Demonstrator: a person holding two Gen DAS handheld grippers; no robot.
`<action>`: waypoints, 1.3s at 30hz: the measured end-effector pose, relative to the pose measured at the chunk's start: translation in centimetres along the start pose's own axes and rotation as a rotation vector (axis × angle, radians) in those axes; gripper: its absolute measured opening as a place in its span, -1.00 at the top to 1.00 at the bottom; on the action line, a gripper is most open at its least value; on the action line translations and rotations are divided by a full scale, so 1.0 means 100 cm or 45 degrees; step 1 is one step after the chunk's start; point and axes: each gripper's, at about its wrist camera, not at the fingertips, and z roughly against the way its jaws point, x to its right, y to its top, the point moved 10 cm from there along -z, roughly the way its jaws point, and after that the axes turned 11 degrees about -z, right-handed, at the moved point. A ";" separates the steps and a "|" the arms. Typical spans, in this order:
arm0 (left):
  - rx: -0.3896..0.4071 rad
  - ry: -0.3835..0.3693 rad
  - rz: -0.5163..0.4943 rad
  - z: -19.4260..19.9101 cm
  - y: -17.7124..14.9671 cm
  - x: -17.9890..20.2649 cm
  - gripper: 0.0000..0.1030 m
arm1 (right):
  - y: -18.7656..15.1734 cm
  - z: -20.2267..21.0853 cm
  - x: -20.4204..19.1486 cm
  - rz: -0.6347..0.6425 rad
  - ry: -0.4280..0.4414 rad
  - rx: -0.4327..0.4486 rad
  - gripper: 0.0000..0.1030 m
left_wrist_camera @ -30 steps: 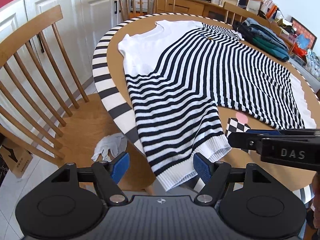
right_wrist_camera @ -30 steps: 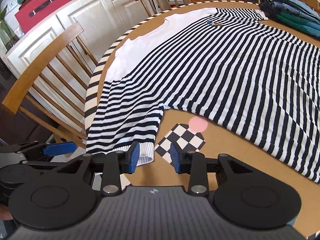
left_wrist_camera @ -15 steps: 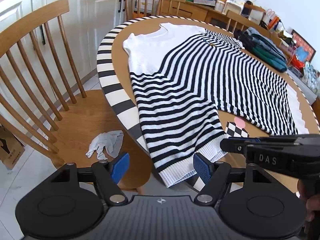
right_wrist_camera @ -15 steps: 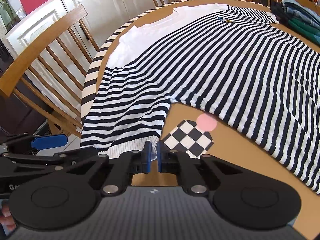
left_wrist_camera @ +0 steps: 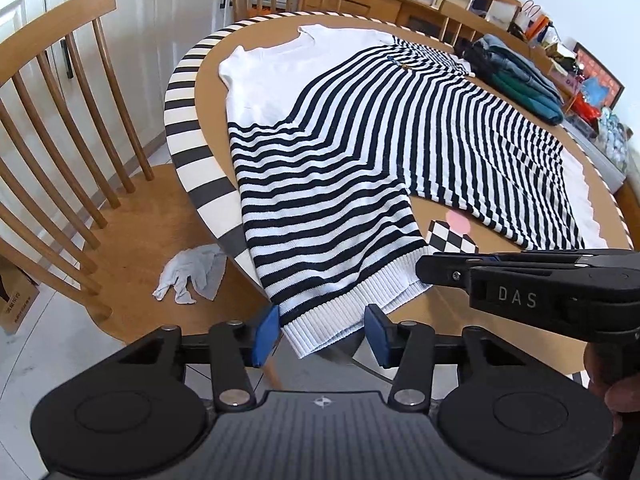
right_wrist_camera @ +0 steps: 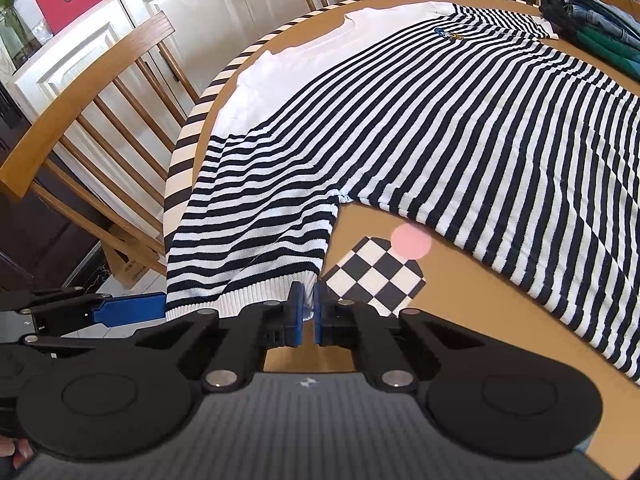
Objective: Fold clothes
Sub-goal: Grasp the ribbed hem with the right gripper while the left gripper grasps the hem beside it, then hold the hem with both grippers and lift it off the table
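A black-and-white striped sweater (left_wrist_camera: 360,152) with a white shoulder lies flat on the round table (left_wrist_camera: 180,112). Its near sleeve runs toward me, and the white ribbed cuff (left_wrist_camera: 320,324) hangs over the table's edge. My left gripper (left_wrist_camera: 322,334) straddles the cuff's hanging corner; its jaws are closing and the pads are not pressing on the knit. In the right wrist view the sweater (right_wrist_camera: 440,120) fills the table, and my right gripper (right_wrist_camera: 307,314) is shut on the cuff's other corner (right_wrist_camera: 260,300). The left gripper's blue pad (right_wrist_camera: 132,310) shows at the left.
A wooden spindle chair (left_wrist_camera: 60,120) stands left of the table with a grey rag (left_wrist_camera: 192,276) on its seat. A checkered marker (left_wrist_camera: 452,236) with a pink dot lies by the cuff. Folded clothes (left_wrist_camera: 516,76) sit at the table's far right. White cabinets stand behind.
The right gripper's jaws went from apart to shut on the cuff's corner. The left gripper's jaws narrowed around the hanging end of the cuff.
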 end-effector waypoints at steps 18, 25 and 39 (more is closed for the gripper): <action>0.012 0.013 0.088 -0.004 0.002 -0.007 0.22 | 0.000 0.001 0.002 -0.007 0.035 -0.011 0.90; 0.017 0.035 0.100 0.000 0.003 -0.013 0.53 | -0.001 0.001 0.002 -0.004 0.040 -0.017 0.89; 0.047 0.060 0.061 0.010 0.006 -0.010 0.78 | -0.007 0.003 -0.001 0.000 0.042 -0.025 0.88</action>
